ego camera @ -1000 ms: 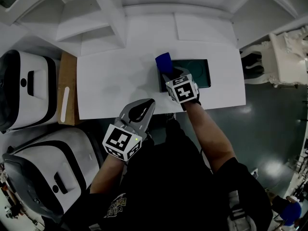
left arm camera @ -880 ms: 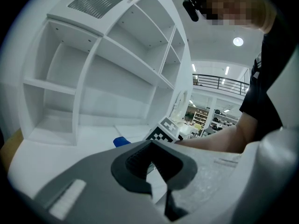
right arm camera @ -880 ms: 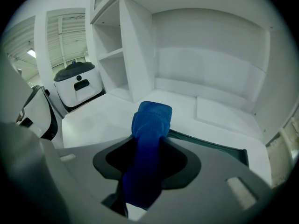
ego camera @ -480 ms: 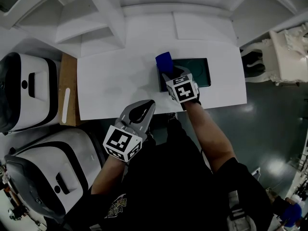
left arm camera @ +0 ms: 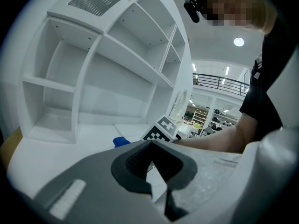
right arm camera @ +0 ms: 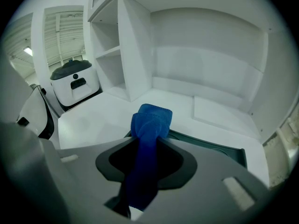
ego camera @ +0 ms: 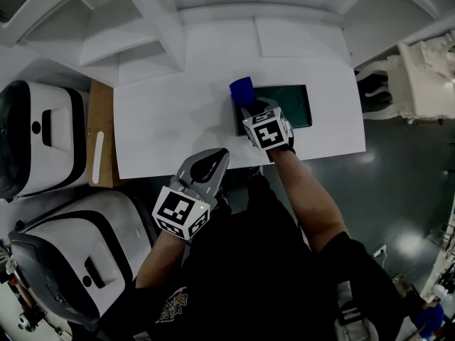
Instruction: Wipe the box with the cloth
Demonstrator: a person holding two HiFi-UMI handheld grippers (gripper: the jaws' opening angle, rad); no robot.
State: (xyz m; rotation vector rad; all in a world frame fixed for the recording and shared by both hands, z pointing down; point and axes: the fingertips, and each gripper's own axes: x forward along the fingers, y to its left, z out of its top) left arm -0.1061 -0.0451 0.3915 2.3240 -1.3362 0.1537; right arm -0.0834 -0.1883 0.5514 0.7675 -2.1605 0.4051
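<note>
- Head view: white bench w/ a dark green box lying flat on its right half, closer to the front edge than the back.
- Right tool reaches in from the front edge, over the box's left end.
- Right gripper view: right tool is clamped on a blue cloth. The cloth runs down between the jaws and its bunched end sticks out past the tips.
- From the head cam, cloth sits at the box's back-left corner. Can't tell whether it actually presses on the box or is just above it.
- Box shows in the right gripper view too, as a dark rim behind and right of the cloth.
- Left tool is at the bench's front edge, approx mid-length, well apart from box and cloth.
- Left gripper view: left tool has its jaws drawn in to a narrow slit, nothing between them.
- White shelf unit stands along the bench's back edge.
- Wooden board runs along the bench's left edge, w/ a white strip on it.
</note>
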